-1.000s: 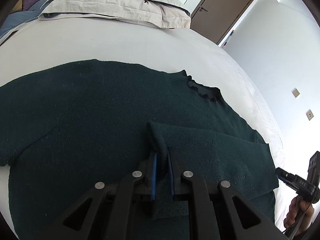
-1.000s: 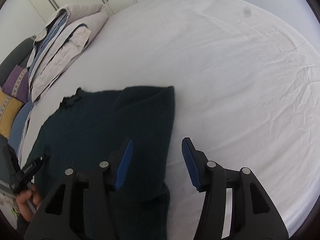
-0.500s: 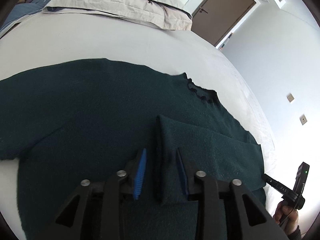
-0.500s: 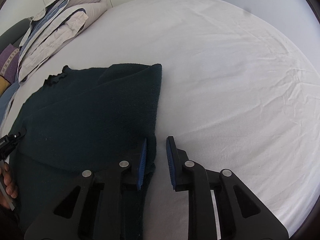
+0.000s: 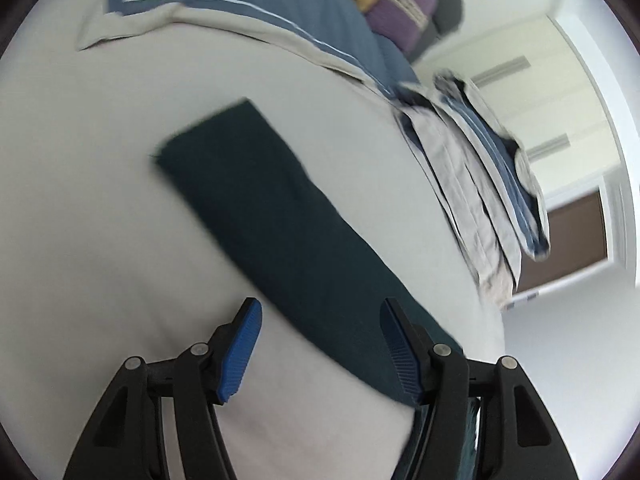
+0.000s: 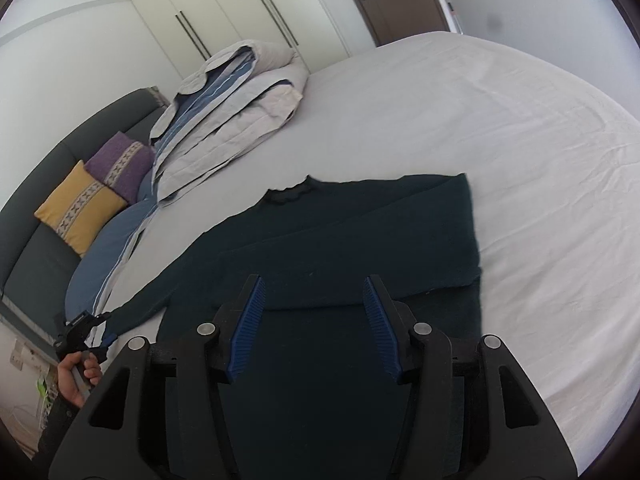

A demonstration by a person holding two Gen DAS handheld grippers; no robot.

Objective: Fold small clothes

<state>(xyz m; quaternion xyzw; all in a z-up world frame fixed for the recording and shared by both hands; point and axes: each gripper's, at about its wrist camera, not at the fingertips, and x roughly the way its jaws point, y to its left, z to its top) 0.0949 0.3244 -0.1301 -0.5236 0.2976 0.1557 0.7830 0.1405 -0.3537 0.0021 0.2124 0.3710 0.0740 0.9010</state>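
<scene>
Bedroom, white bed [image 6: 500,120] — dark sweater [image 6: 340,240] lies flat near folded duvet [image 6: 232,92]. One sleeve folded across body, other sleeve [image 5: 272,216] outstretched, unfolded. Left gripper [image 5: 320,348] and right gripper [image 6: 312,324] both spread wide, empty — most folding left.

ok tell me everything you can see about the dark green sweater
The dark green sweater looks like a soft knit with a small ruffled collar. It lies flat on the white bed sheet. Its right sleeve is folded across the body, while the left sleeve stretches straight out over the sheet. The left gripper and the right gripper both hang open above it; contact cannot be told.
</scene>
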